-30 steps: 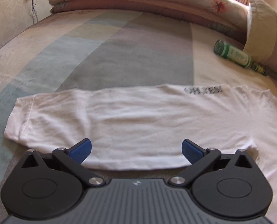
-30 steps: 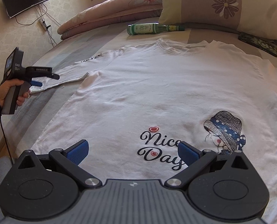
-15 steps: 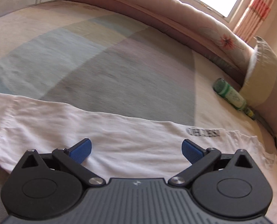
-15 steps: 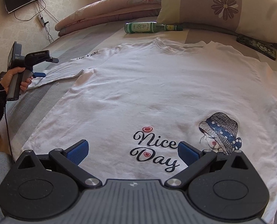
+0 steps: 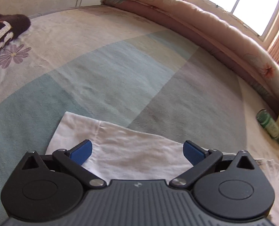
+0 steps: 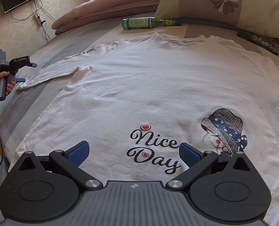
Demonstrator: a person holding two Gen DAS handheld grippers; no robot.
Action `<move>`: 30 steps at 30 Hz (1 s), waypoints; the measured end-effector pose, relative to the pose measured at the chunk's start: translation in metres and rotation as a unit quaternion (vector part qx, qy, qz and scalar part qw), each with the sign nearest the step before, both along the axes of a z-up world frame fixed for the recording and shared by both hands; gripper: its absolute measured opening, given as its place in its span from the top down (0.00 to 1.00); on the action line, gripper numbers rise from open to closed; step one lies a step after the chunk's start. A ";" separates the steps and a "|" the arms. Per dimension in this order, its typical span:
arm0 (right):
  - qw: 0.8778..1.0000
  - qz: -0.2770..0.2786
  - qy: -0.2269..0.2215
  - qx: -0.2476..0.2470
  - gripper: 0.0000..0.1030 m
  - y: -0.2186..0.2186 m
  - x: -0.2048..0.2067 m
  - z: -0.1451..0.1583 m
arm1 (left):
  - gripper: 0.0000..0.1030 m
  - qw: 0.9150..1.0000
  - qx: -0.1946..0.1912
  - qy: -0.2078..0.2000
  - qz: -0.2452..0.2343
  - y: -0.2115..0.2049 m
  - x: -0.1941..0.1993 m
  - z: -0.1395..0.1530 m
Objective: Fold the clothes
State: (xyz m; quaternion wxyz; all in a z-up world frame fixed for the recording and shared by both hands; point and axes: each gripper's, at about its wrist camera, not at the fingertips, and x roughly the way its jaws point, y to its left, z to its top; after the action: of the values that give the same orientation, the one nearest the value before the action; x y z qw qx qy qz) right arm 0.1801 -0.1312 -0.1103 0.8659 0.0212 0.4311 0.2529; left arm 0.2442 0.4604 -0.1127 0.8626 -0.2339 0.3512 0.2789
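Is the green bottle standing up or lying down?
Lying down. The bottle rests on its side on the bed, above the shirt.

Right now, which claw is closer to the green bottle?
Hard to tell. The left claw is at the sleeve end; the right claw is over the shirt's hem. The green bottle lies beyond the collar.

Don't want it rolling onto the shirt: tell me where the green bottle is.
In the right wrist view the green bottle lies on its side on the bed, beyond the white T-shirt's collar, beside the floral pillow.
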 end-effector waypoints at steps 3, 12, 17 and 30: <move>1.000 0.003 -0.004 0.003 0.00 0.000 -0.002 0.002 | 0.03 0.997 0.052 0.030 0.046 -0.009 0.002 -0.002; 1.000 0.015 -0.011 0.020 0.00 0.001 -0.008 0.008 | 0.02 0.983 0.096 0.055 -0.145 -0.133 0.054 0.032; 0.999 0.031 -0.028 0.027 0.00 0.000 -0.018 0.017 | 0.01 0.968 0.104 0.066 -0.221 -0.205 0.088 0.022; 0.996 0.032 -0.079 -0.011 0.00 -0.012 -0.036 0.036 | 0.01 0.991 0.070 0.085 -0.071 -0.189 0.148 -0.002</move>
State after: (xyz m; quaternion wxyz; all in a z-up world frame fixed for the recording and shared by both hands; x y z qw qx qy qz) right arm 0.1440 -0.1427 -0.0739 0.8887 -0.0223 0.3649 0.2767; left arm 0.3927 0.2718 -0.1148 0.8613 -0.1230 0.4191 0.2596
